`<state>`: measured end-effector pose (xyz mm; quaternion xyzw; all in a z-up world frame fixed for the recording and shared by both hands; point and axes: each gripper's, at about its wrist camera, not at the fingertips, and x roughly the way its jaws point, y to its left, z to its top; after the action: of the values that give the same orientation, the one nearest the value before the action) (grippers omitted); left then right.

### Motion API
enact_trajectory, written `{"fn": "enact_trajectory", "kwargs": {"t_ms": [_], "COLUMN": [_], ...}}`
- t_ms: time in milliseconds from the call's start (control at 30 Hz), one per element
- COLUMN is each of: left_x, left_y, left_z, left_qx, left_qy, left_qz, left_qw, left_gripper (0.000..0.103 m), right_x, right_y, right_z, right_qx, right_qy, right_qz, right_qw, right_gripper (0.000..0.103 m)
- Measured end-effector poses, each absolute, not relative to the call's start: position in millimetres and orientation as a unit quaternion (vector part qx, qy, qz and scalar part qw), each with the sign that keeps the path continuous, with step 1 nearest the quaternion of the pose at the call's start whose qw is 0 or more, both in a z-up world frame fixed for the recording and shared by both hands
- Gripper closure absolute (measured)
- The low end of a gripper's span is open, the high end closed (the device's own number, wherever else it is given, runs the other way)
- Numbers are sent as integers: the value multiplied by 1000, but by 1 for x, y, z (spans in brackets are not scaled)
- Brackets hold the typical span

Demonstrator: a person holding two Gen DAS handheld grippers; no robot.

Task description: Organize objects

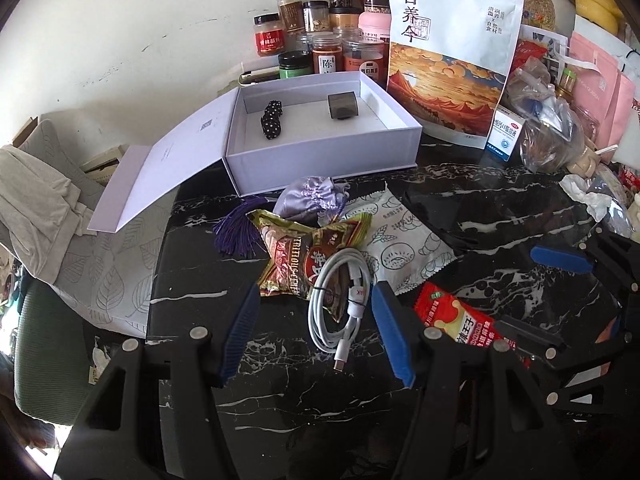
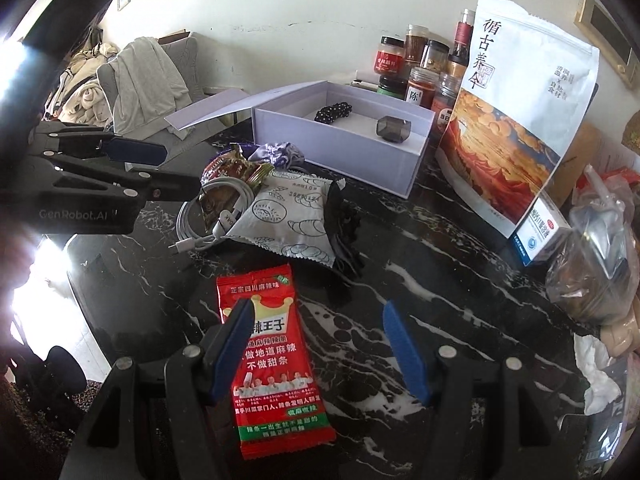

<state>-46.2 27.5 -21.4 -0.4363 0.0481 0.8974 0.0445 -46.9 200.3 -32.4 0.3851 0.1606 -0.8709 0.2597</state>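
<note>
An open white box point(image 1: 320, 152) point(image 2: 340, 148) holds a black beaded bracelet point(image 1: 271, 119) and a dark grey case point(image 1: 342, 107). In front of it lie a lilac pouch point(image 1: 312, 198), a brown snack packet point(image 1: 296, 256), a coiled white cable point(image 1: 340, 300) point(image 2: 212, 212), a white pastry packet point(image 1: 404, 240) point(image 2: 288, 216) and a red snack packet point(image 1: 456, 316) point(image 2: 276, 360). My left gripper point(image 1: 312, 320) is open, its fingers on either side of the cable. My right gripper point(image 2: 316, 348) is open over the red packet; its left finger point(image 2: 232, 344) overlaps it.
Spice jars point(image 1: 320, 40) and a large white pouch point(image 1: 448, 52) stand behind the box on the black marble table point(image 1: 280, 400). Plastic bags and a small medicine box point(image 1: 506, 132) crowd the right side. A chair with clothes point(image 2: 140, 80) is at the left.
</note>
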Motion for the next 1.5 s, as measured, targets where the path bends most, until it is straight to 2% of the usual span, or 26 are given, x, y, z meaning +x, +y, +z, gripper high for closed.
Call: {"fn": "enact_trajectory", "kwargs": {"t_ms": [300, 400, 600, 633, 733, 800, 833, 933, 1000, 1067, 1367, 1400, 1500], "left_x": [-52, -57, -67, -67, -69, -68, -67, -65, -66, -65, -40, -37, -22], "left_y": [25, 23, 17, 17, 19, 22, 22, 20, 17, 16, 25, 26, 29], "left_z": [-46, -57, -71, -72, -76, -79, -81, -81, -81, -81, -74, -74, -72], "left_qx": [-456, -467, -478, -475, -483, -484, -484, -486, -489, -489, -493, -494, -496], "left_qy": [32, 32, 21, 18, 20, 30, 29, 9, -9, -13, -11, -9, 1], "left_qz": [888, 882, 876, 877, 872, 871, 870, 868, 867, 866, 862, 860, 859], "left_qw": [60, 53, 59, 64, 81, 84, 88, 102, 100, 102, 121, 123, 125], "left_gripper": [46, 46, 47, 49, 70, 72, 78, 86, 91, 94, 95, 95, 95], "right_x": [-45, -44, -45, -46, -49, -52, -53, -52, -50, -47, -36, -36, -32], "right_y": [205, 199, 191, 190, 193, 195, 196, 198, 199, 199, 207, 208, 208], "right_z": [-47, -55, -66, -67, -71, -72, -72, -70, -68, -67, -66, -66, -67], "right_qx": [409, 416, 425, 427, 433, 441, 443, 438, 434, 428, 424, 423, 422], "right_qy": [138, 151, 164, 164, 145, 132, 127, 124, 128, 134, 137, 138, 140], "right_qz": [-855, -848, -837, -837, -833, -830, -830, -833, -834, -838, -844, -845, -846], "right_qw": [286, 292, 302, 300, 312, 314, 314, 316, 316, 312, 299, 298, 294], "right_gripper": [35, 31, 31, 31, 31, 33, 37, 53, 60, 63, 61, 58, 39]}}
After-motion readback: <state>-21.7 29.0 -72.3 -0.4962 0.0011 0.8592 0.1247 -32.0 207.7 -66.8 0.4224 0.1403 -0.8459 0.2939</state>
